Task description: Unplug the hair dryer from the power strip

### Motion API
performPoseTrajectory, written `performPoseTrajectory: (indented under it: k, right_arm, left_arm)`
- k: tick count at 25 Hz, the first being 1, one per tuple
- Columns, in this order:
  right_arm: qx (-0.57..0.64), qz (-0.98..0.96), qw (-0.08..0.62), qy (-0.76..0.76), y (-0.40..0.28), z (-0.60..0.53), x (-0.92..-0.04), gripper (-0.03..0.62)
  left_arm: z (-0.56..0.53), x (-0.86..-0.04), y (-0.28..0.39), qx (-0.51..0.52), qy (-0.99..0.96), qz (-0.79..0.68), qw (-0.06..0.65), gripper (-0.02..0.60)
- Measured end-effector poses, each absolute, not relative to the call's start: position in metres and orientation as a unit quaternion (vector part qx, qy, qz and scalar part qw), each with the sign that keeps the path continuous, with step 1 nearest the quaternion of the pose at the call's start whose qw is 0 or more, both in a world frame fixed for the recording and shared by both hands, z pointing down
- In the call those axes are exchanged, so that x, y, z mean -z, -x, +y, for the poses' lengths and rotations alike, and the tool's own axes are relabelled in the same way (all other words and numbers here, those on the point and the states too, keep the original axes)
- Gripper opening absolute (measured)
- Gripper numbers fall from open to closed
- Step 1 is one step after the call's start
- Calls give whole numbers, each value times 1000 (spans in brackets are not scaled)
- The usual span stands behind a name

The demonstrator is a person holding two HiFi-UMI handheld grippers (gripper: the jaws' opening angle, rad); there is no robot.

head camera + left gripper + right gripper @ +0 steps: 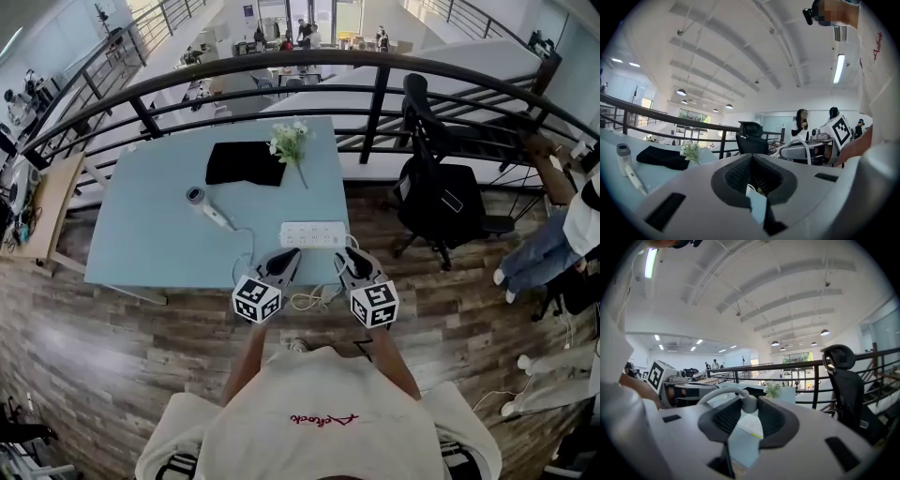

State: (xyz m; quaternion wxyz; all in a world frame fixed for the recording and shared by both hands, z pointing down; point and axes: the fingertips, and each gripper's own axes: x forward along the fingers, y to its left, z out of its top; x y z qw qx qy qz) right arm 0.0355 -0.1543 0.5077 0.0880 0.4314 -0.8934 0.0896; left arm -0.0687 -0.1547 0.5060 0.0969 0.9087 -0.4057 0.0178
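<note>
plug (749,404): small, stiff, light and probably a bit slick, so grab the hard body, not the floppy cord (309,300)
right claw (750,409): clamped across that plug, by the near right end of the power strip (313,234)
left claw (752,158): clenched, looks empty
hair dryer (208,208): lying on the counter (150,234), left of the strip
containers: none that I can see

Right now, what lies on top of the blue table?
A black cloth, white flowers, the hair dryer and the power strip. What the cloth covers cannot be seen.
</note>
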Motion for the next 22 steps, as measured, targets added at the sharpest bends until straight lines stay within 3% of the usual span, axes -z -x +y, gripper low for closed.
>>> performPoseTrajectory:
  k: [22]
  right_arm:
    - [-97,-917,100,-373,-109,-55,-522,123]
  left_arm:
    - [-41,-522,-7,-16,-878,-460,129,8]
